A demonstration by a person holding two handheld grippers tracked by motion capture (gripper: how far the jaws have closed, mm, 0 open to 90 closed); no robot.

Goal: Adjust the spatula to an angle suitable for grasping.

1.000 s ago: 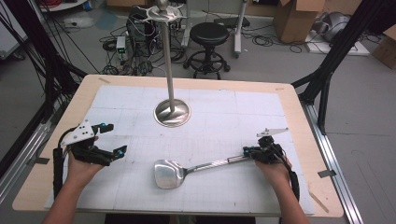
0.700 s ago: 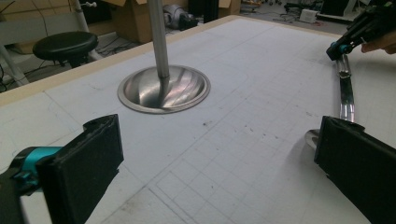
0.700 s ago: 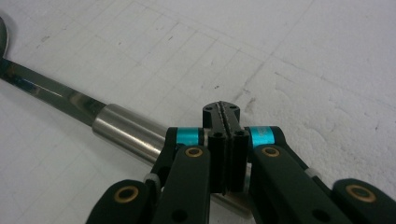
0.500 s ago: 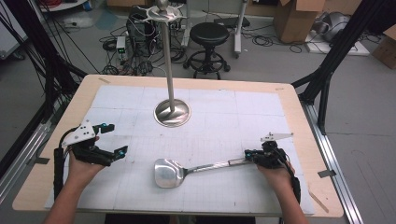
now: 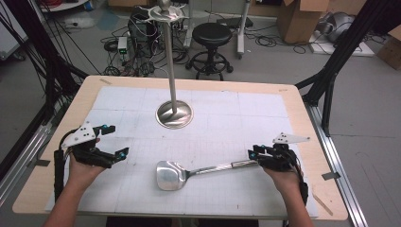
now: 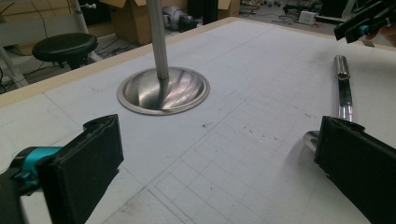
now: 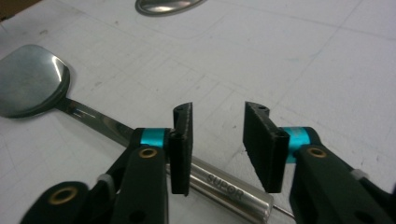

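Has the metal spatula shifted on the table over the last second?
Yes, slightly. The spatula has its blade a little nearer the table's front edge and farther from the stand's base.

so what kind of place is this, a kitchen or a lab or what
Most likely a lab or workshop, not a kitchen: tangled cables and electronics on the floor, cardboard boxes, a black stool, and a gridded work table framed by black struts.
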